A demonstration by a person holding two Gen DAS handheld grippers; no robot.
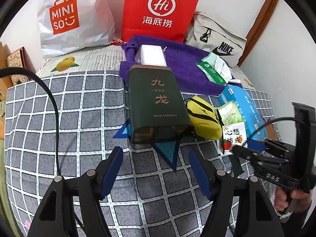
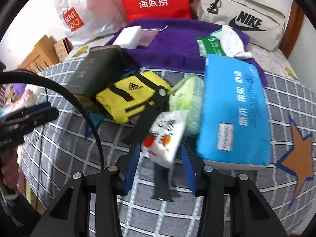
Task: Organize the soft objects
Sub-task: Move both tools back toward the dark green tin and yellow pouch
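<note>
My right gripper (image 2: 161,169) is open, its 2 fingers on either side of the small white tissue pack (image 2: 165,138) on the checked blanket (image 2: 59,150). I think I should squeeze softly. My left gripper (image 1: 156,169) is open, holding nothing, near the dark tin (image 1: 156,102).

Left gripper (image 1: 156,169): matte black linkage arms, round silver pivot screws, dark blue finger pads (image 1: 112,172). Black cable (image 1: 53,106) looping at left. Right gripper (image 2: 161,168): identical build, blue pads, black cable (image 2: 92,118). "DAS" lettering on the body. Bare skin on the right hand (image 1: 290,199).
</note>
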